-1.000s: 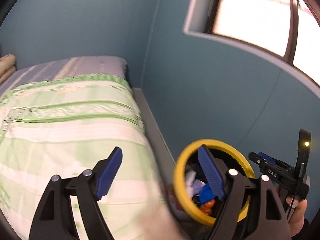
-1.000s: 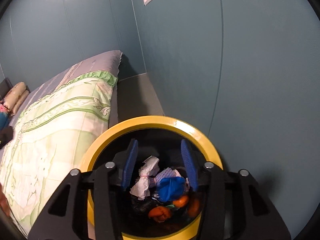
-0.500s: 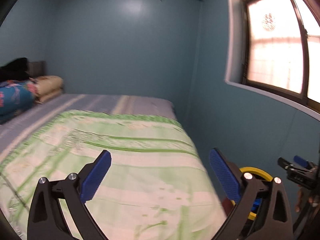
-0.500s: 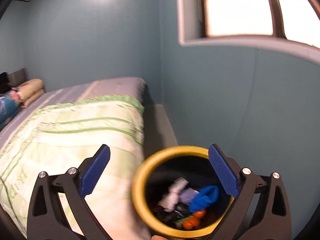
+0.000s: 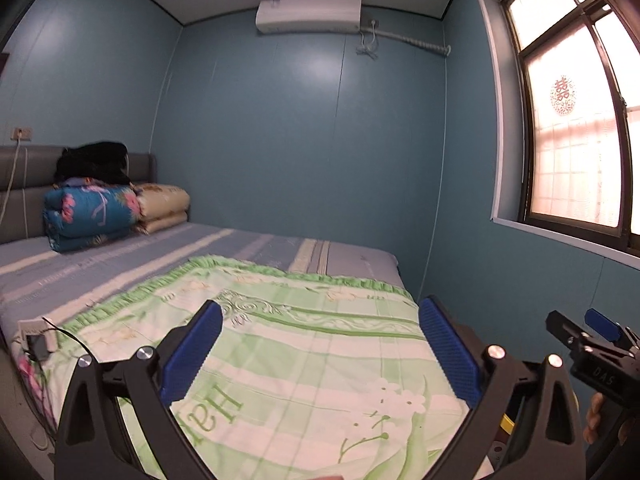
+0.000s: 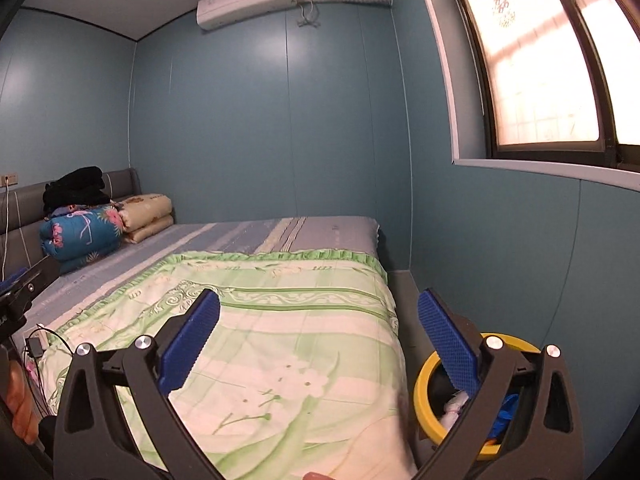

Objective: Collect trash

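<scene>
While both jaws gape wide and empty, left gripper (image 5: 320,344) and right gripper (image 6: 318,340) hang above the bedspread (image 6: 280,320), trash bin (image 6: 426,392) at four o'clock.

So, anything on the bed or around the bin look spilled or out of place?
Nothing stands out. The yellow-rimmed bin stands upright beside the bed, trash inside, nothing spilled that shows. The green quilt lies flat, and the folded bedding is stacked at the headboard.

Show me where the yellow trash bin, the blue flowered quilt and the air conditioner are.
yellow trash bin (image 6: 425,384), right wrist view, on its left rim.
blue flowered quilt (image 5: 90,216), left wrist view, on its folded front.
air conditioner (image 5: 308,14), left wrist view, on its front panel.
</scene>
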`<state>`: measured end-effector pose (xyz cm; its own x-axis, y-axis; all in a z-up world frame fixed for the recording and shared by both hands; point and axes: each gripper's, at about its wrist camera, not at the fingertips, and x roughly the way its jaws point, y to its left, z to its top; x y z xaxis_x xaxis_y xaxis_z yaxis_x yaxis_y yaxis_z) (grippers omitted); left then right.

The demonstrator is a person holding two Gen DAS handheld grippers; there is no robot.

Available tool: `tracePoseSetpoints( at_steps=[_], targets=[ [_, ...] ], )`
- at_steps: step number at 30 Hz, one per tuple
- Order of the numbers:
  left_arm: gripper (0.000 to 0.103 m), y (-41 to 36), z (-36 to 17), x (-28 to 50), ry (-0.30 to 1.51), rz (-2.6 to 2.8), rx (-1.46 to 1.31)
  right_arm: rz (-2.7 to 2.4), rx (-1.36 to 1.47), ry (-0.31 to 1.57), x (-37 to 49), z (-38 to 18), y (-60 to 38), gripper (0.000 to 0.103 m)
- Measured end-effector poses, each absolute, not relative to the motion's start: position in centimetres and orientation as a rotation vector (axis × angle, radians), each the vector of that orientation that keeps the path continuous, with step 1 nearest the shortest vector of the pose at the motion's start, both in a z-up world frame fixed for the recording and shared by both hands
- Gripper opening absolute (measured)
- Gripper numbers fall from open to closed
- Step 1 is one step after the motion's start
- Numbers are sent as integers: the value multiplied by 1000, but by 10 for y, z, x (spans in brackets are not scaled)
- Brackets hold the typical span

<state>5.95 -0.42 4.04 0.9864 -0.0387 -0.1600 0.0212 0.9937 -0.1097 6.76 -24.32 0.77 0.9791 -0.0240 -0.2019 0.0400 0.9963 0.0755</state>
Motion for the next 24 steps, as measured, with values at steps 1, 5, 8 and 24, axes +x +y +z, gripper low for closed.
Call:
tracePoseSetpoints(
  at_steps=[1, 5, 8, 24],
  targets=[
    [95, -5, 41, 53, 152, -25, -100, -29, 83, 201, 64, 8, -239, 95],
    [95, -4, 43, 36, 136, -12, -91, -40, 84, 199, 52, 10, -226, 95],
    [95, -2, 43, 30, 135, -17, -107, -54, 78, 191, 44, 7, -221, 95],
    [95, 2, 35, 29, 141, -20, -121, -82, 87, 189, 44, -1, -225, 95]
  ],
)
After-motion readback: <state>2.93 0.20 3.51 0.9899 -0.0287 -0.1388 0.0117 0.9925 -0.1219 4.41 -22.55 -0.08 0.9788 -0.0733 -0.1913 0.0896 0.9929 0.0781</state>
